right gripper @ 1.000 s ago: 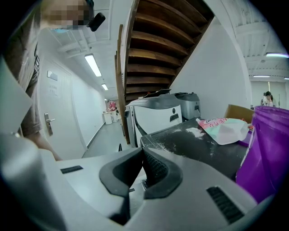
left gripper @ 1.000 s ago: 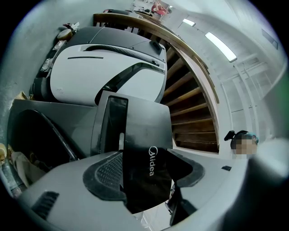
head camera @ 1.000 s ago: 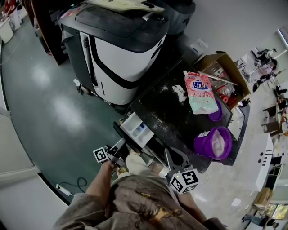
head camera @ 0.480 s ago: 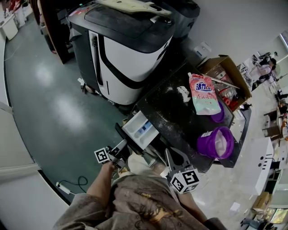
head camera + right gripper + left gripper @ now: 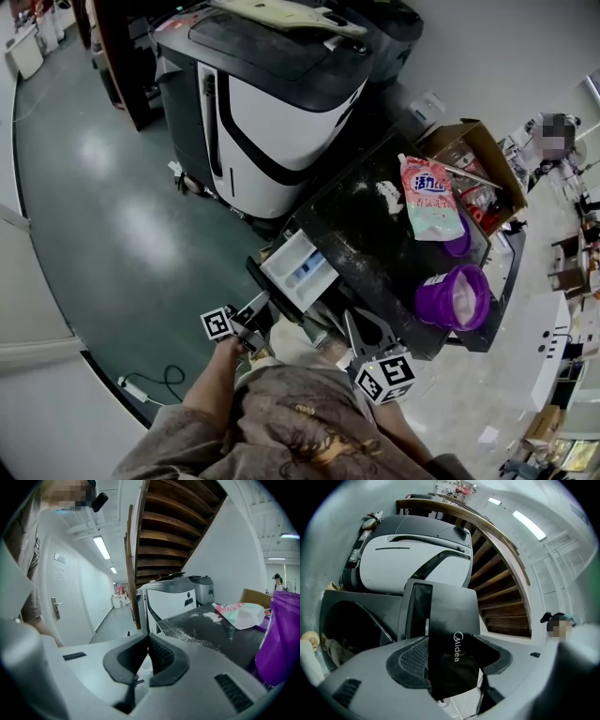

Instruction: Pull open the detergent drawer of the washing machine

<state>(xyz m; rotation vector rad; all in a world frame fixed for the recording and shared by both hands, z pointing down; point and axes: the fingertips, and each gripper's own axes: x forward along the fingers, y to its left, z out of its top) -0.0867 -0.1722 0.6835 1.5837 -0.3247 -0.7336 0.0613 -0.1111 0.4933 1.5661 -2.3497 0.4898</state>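
The washing machine [image 5: 370, 239] has a black top dusted with white powder. Its detergent drawer [image 5: 302, 269] stands pulled out toward me, white compartments showing, one with a blue insert. My left gripper [image 5: 257, 309] is shut on the drawer's black front panel [image 5: 272, 292]. In the left gripper view that panel [image 5: 450, 620], printed "Midea", fills the gap between the left gripper's [image 5: 452, 660] pads. My right gripper [image 5: 362, 323] hangs just right of the drawer, at the machine's front edge, shut and holding nothing. In the right gripper view the right gripper's [image 5: 148, 639] pads meet.
A pink detergent pouch [image 5: 429, 197] and a purple tub [image 5: 455, 298] sit on the machine's top. A cardboard box [image 5: 478, 155] stands behind them. A big white and black appliance [image 5: 272, 103] is beyond the drawer. A cable [image 5: 155, 384] lies on the green floor at left.
The drawer and my left gripper have shifted slightly toward me while the head view drifted. The right gripper holds its place.
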